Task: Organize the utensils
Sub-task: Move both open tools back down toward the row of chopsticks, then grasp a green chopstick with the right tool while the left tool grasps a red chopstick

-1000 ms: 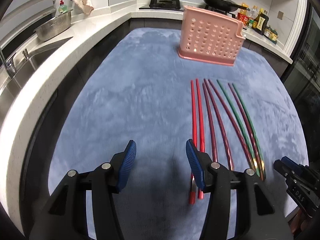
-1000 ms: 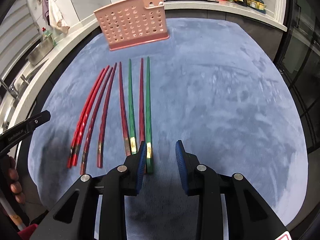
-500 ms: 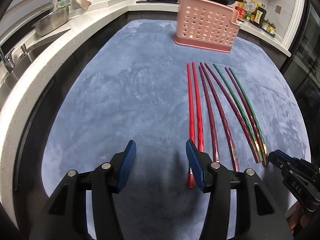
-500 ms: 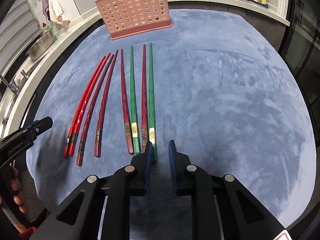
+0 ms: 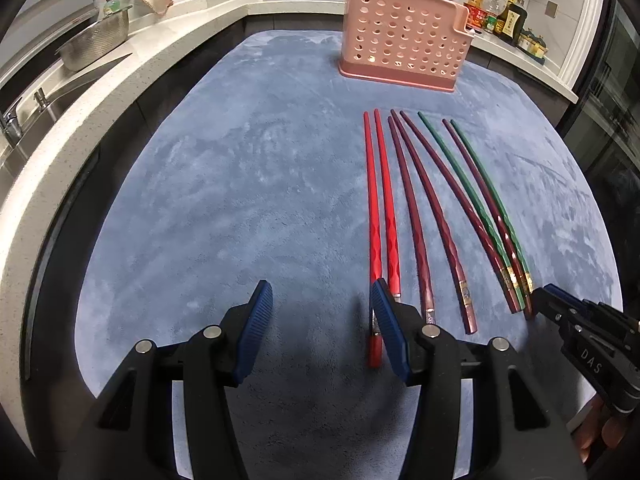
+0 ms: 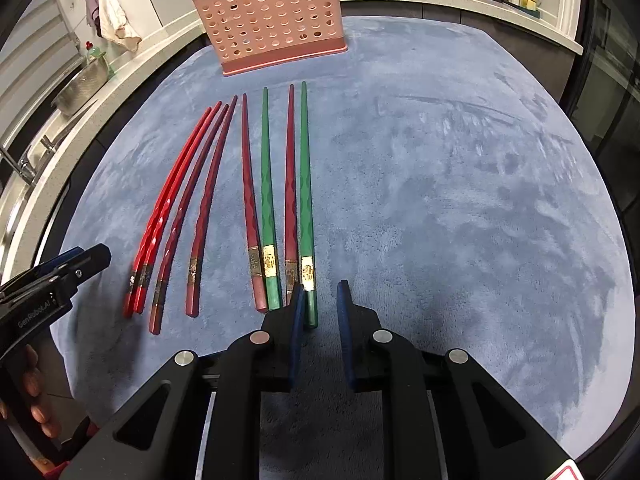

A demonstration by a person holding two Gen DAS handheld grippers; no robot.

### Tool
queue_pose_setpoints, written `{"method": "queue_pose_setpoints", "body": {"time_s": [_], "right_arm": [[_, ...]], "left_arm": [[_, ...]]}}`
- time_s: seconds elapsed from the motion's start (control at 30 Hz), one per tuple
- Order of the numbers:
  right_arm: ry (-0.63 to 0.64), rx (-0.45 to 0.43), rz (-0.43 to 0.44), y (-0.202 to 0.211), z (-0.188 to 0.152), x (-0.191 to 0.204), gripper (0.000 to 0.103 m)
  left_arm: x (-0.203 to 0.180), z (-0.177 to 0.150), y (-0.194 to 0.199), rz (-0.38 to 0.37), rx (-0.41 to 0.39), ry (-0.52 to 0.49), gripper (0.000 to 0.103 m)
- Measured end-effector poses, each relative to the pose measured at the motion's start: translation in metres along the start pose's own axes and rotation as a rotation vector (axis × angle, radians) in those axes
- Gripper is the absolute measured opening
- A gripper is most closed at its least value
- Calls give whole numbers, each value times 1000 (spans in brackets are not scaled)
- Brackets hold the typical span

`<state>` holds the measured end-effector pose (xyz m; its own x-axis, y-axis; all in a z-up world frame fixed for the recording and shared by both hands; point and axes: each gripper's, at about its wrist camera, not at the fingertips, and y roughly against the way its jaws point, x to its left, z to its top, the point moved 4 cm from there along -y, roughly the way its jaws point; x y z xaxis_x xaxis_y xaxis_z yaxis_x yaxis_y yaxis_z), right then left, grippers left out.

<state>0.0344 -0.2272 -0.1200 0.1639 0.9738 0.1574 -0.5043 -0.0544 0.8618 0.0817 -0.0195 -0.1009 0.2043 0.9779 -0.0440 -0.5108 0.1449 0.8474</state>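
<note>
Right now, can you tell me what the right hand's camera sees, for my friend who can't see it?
The right gripper, its blue-padded jaws narrowed, hangs over the near end of the rightmost green chopstick. Eight red, maroon and green chopsticks lie side by side on a blue-grey plush mat, pointing toward a pink perforated plastic basket. The left gripper shows at the left edge.

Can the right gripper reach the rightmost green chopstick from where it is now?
Probably yes. The right gripper hangs over the near end of the rightmost green chopstick, its jaws narrowed with that end at its left pad. Nothing covers the chopstick; only a dark red chopstick lies close beside it.
</note>
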Motion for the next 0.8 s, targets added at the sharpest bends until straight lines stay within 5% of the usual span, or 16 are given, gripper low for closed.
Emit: {"method": "queue_pose_setpoints", "body": {"time_s": [0.8], "right_arm": [[-18, 4, 2, -7, 2, -6, 8]], "left_arm": [[-11, -12, -18, -49, 74, -16, 49]]}}
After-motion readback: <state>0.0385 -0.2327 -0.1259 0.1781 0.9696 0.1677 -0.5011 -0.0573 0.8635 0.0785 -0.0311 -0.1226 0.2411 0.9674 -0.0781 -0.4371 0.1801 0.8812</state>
